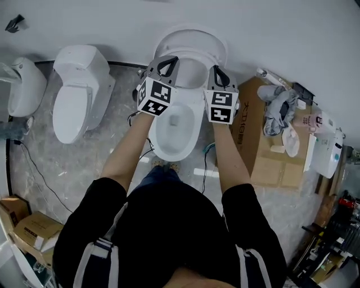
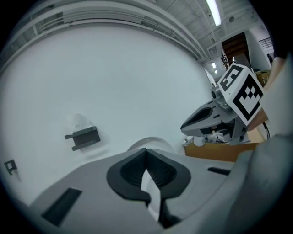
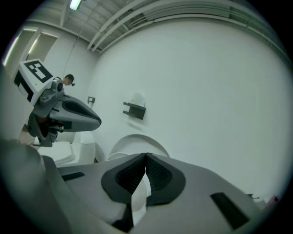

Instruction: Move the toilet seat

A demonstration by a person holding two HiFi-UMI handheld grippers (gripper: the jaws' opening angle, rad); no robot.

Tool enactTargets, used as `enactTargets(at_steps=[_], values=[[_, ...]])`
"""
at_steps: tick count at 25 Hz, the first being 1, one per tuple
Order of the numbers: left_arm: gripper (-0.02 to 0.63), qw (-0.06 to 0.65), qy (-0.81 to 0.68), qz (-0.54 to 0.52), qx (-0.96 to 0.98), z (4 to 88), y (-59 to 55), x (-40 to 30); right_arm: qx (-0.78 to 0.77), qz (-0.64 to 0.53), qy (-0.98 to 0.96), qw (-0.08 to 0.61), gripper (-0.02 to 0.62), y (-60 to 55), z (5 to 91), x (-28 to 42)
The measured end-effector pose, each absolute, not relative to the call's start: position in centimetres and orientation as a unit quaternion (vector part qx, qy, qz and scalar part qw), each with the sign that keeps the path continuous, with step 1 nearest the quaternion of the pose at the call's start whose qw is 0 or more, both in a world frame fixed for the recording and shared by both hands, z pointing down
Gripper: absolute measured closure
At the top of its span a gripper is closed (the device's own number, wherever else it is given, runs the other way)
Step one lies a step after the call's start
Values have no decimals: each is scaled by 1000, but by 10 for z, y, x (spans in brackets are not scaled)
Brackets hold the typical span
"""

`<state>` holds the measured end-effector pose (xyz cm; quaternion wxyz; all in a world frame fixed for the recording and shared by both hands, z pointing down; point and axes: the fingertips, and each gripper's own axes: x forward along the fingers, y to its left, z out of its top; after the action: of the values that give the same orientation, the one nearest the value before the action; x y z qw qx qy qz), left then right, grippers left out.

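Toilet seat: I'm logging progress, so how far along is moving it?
Done: the toilet seat looks raised toward the wall, leaving the bowl uncovered. In hand: the left gripper and right gripper, both shut, sit at its sides; an actual grip isn't clear. Left: withdrawing them, if upright is the goal.

This looks like a workshop or storeroom for sanitary ware rather than a lived-in bathroom. A toilet (image 1: 174, 132) stands against a bare white wall (image 1: 292, 34), with a second toilet (image 1: 79, 95) and a third white ceramic fixture (image 1: 22, 84) lined up beside it in one open row. Loose cables (image 1: 34, 169) trail over the marbled floor (image 1: 79, 174). A flattened cardboard box (image 1: 264, 152) with rags (image 1: 278, 107) on it lies to one side, more cardboard boxes (image 1: 31, 230) sit in a corner, and a cluttered rack (image 1: 332, 247) stands nearby. The gripper views show a high industrial ceiling (image 3: 119, 13) with exposed beams and a tube light (image 2: 213, 11).
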<state>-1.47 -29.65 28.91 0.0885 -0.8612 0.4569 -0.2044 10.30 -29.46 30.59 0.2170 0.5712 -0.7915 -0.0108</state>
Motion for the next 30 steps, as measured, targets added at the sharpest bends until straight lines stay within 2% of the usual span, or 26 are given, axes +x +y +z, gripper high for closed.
enactTargets(at_steps=[9, 17, 30], values=[[600, 108, 494, -120, -854, 223, -206, -25, 607, -34, -784, 125, 572, -205, 233, 112], [600, 117, 497, -79, -856, 197, -143, -28, 620, -39, -778, 93, 572, -138, 214, 120], [600, 102, 496, -79, -858, 219, -84, -45, 603, -33, -793, 82, 572, -70, 226, 106]])
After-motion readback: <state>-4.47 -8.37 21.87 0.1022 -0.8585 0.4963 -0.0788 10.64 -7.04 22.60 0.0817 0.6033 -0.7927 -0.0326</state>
